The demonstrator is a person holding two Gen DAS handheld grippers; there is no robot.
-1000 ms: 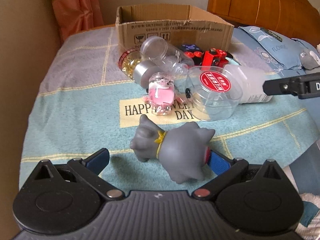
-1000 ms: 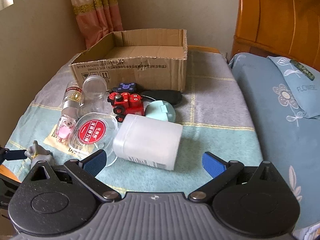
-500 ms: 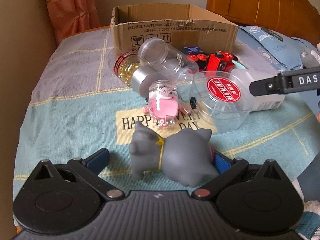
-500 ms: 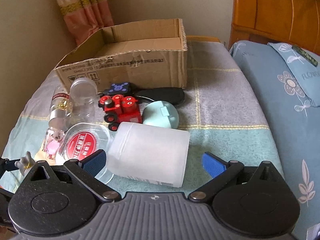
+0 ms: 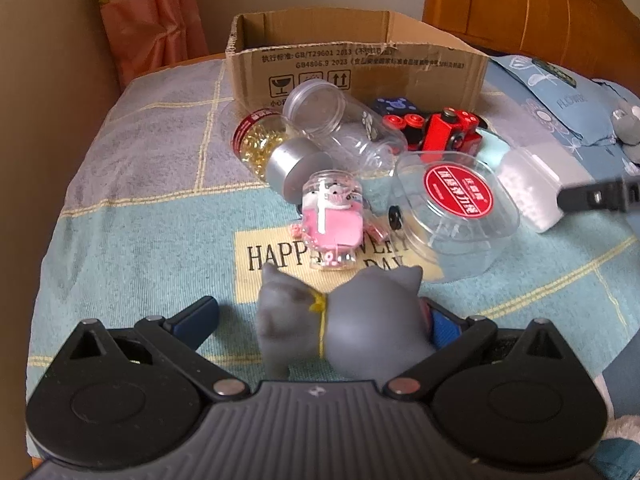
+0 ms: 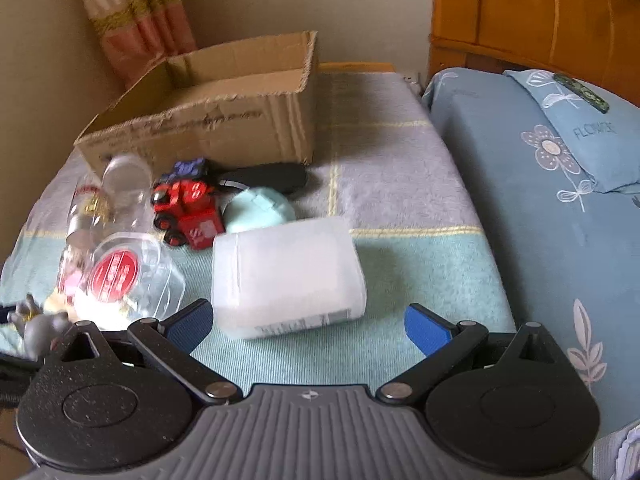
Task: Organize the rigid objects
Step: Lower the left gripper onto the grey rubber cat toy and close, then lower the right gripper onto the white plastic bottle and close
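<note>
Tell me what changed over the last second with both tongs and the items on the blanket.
The left tongs advanced around the grey cat figure, which now sits deeper between the open fingers, against the right pad; not gripped yet. The right tongs closed in on the white plastic container, still open and empty. The cardboard box, red toy train and clear jars look unmoved.

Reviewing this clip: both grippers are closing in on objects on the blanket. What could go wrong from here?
The grey toy sits off-centre in the open left gripper, against one pad with a gap at the other, so closing may twist or squeeze it out. The white container lies on its side ahead of the open right gripper; a nudge could roll it. It also looks nearly as wide as the jaws, leaving little clearance.
</note>
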